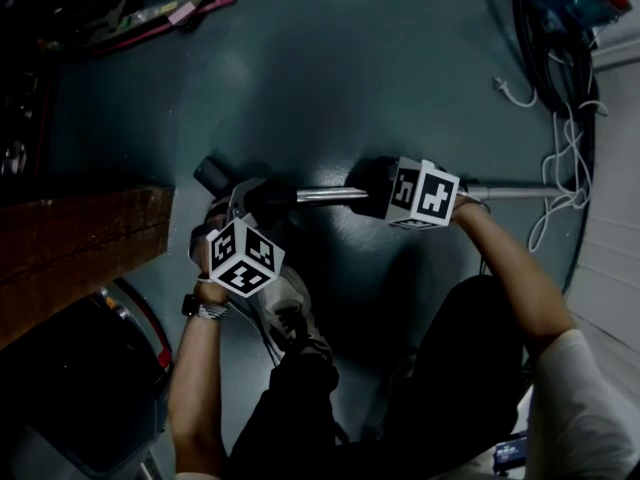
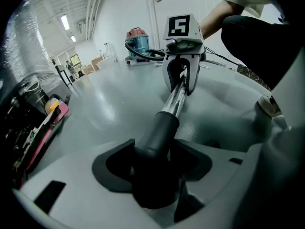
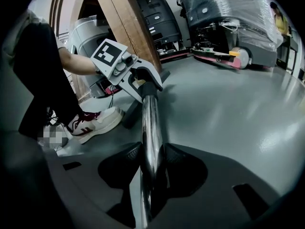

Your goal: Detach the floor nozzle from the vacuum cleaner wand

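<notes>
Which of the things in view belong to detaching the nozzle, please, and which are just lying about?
In the job: wand; floor nozzle's black neck; left tool, gripping that neck; right tool, gripping the wand.
Lying about: white cables; pink bar; wooden beam.

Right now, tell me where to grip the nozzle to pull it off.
Grip its round dark neck, next to the joint with the metal tube, coming from above with jaws across it. It is cylindrical and fits between the jaws; the left gripper clamps there.
</notes>
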### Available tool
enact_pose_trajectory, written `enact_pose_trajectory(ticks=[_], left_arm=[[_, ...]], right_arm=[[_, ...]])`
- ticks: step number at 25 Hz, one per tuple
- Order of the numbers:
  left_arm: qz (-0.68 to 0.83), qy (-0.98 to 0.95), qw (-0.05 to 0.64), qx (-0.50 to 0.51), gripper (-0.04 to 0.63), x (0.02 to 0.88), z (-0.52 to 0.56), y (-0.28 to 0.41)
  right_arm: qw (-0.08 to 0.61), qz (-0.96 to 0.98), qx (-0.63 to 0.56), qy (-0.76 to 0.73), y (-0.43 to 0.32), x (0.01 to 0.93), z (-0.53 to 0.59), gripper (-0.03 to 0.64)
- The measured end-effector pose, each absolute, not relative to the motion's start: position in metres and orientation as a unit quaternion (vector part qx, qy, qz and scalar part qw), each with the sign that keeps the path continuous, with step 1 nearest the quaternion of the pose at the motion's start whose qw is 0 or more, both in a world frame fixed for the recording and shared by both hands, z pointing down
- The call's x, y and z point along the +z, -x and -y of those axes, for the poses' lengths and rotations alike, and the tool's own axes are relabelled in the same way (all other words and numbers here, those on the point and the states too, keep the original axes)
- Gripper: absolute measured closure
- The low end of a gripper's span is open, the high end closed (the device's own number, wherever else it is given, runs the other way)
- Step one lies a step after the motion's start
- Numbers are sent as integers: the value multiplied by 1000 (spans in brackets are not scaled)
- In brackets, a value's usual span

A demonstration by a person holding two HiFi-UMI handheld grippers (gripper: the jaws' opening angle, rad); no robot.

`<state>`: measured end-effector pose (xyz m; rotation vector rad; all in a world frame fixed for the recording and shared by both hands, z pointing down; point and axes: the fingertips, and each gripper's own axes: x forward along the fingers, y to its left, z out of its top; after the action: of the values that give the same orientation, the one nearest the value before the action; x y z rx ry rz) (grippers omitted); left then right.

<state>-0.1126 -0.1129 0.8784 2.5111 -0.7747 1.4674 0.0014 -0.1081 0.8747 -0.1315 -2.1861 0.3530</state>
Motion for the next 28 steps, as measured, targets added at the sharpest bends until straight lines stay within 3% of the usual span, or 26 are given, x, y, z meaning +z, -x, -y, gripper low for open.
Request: enact_pose_trajectory(ticks=[20, 28], left_arm=[[115, -850, 213, 467, 388, 857, 90, 118], [140, -836, 178, 500, 388, 859, 91, 119]], right_arm=[[474, 873, 79, 80, 3, 859, 92, 456], [474, 872, 90, 78, 0, 862, 93, 457]])
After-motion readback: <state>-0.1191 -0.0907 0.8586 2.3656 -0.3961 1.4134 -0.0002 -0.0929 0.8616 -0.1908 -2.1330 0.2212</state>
